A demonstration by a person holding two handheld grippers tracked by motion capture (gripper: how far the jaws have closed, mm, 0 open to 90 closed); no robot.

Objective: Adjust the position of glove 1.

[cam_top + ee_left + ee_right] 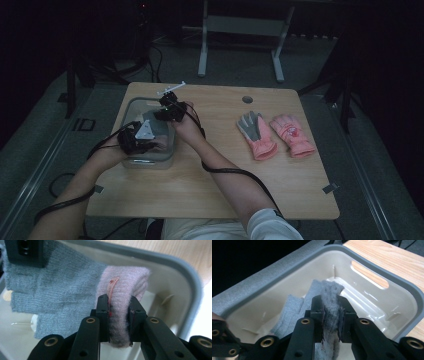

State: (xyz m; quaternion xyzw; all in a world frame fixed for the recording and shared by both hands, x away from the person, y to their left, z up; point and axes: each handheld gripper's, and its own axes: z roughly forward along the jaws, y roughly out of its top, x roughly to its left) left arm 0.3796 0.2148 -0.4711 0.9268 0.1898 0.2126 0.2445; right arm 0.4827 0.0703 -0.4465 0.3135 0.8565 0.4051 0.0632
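Both grippers, left gripper (134, 139) and right gripper (169, 107), reach into a bin (131, 104); pink gloves (275, 134) lie apart.

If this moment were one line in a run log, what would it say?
left tongs: shut on pink knit cuff | right tongs: shut on grey knit glove | both over bin | pink glove pair: on table, untouched

One bin (131, 106), two pink gloves (256, 131) (291, 134), one grey-and-pink knit glove (70, 287).

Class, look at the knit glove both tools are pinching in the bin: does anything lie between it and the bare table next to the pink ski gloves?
Only the bin's wall surrounds the knit glove; the table beyond looks bare up to the pink ski gloves.
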